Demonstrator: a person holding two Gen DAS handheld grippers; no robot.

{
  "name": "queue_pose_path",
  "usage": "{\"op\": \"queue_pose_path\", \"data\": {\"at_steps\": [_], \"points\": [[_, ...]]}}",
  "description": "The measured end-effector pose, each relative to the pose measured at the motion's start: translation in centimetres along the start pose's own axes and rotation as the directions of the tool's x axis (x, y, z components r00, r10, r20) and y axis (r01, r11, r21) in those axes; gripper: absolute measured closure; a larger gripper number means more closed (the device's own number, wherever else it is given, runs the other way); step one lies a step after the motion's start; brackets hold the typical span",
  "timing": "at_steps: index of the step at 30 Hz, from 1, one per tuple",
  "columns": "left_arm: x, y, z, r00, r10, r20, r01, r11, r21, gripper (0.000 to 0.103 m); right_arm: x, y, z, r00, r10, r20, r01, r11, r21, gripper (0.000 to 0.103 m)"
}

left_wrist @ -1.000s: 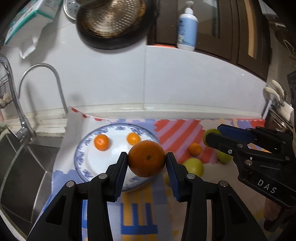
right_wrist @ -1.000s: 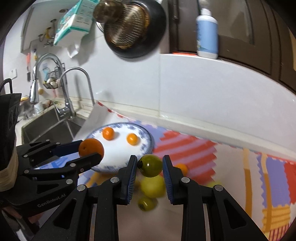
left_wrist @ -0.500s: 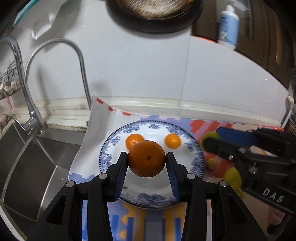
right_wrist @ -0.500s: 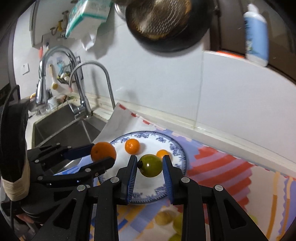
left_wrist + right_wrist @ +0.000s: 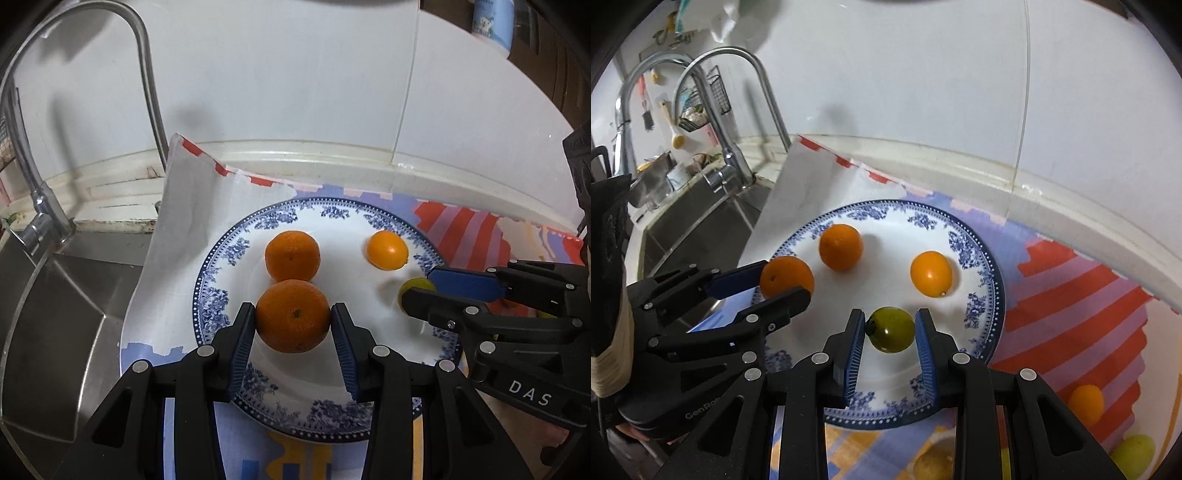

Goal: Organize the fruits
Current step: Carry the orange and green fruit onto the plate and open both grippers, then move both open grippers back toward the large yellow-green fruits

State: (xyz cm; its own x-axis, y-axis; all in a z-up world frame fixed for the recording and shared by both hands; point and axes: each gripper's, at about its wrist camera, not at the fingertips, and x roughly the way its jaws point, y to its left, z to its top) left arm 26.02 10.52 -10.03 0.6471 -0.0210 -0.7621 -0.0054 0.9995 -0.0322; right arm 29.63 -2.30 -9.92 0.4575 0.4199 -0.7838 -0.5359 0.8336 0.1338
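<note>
Placement step: left gripper (image 5: pixel 293 321) jaws clamped on large orange (image 5: pixel 293 316), right gripper (image 5: pixel 890 330) jaws clamped on green fruit (image 5: pixel 891 329), both over blue-patterned plate (image 5: pixel 218 280); next, lower and release clear of resting oranges

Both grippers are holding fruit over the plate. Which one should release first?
Left, probably. The left gripper holds the large orange over bare plate beside the other orange; the right gripper with its green fruit looks equally ready.
</note>
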Motion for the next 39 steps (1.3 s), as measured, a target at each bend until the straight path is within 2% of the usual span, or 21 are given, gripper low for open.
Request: {"op": "queue_pose_path", "data": {"at_steps": [8,9,11,16,24,26,30,31,32,39], "points": [[0.4,-0.2,-0.2,1.000,0.006,-0.012,-0.006,1.000,0.007,0.059,0.5,-0.6,0.1,1.000,0.004,-0.020,-0.003,1.000,0.023,0.072],[0.1,-0.3,-0.2,1.000,0.006,-0.001,-0.006,1.000,0.008,0.053,0.5,-0.6,0.1,1.000,0.003,0.002,-0.003,1.000,0.027,0.071],[-0.8,-0.4,-0.1,0.999,0.020,0.026,-0.020,1.000,0.011,0.048,0.0,-0.7,0.1,1.000,-0.001,0.016,0.001,1.000,0.029,0.063],[-3.6,-0.8,0.1,0.996,0.039,0.085,-0.039,0.999,0.001,0.048,-2.3,-0.6,0.0,0.997,-0.038,0.072,0.036,0.999,0.021,0.063],[-8.9,-3.2,0.3,0.980,0.019,0.198,-0.021,1.000,0.007,0.039,-8.4,-1.4,-0.8,0.982,-0.067,0.176,0.058,0.997,0.057,0.062],[-10.0,-4.0,0.2,0.975,0.009,0.220,-0.012,1.000,0.012,0.036,-10.2,-1.9,-1.1,0.975,-0.083,0.205,0.069,0.995,0.071,0.056],[-11.8,-5.4,0.2,0.963,-0.020,0.268,0.015,1.000,0.020,0.032,-13.1,-2.4,-1.7,0.960,-0.127,0.251,0.108,0.990,0.090,0.053],[-12.2,-5.8,0.2,0.961,-0.031,0.274,0.026,0.999,0.024,0.031,-13.7,-2.6,-1.9,0.955,-0.141,0.263,0.120,0.988,0.093,0.050],[-12.5,-6.1,0.1,0.959,-0.038,0.279,0.032,0.999,0.026,0.031,-14.6,-2.8,-2.1,0.947,-0.157,0.279,0.134,0.986,0.098,0.046],[-14.2,-8.8,-0.3,0.951,-0.068,0.300,0.053,0.997,0.060,0.030,-18.4,-4.0,-3.7,0.909,-0.238,0.342,0.203,0.970,0.135,0.037]]}}
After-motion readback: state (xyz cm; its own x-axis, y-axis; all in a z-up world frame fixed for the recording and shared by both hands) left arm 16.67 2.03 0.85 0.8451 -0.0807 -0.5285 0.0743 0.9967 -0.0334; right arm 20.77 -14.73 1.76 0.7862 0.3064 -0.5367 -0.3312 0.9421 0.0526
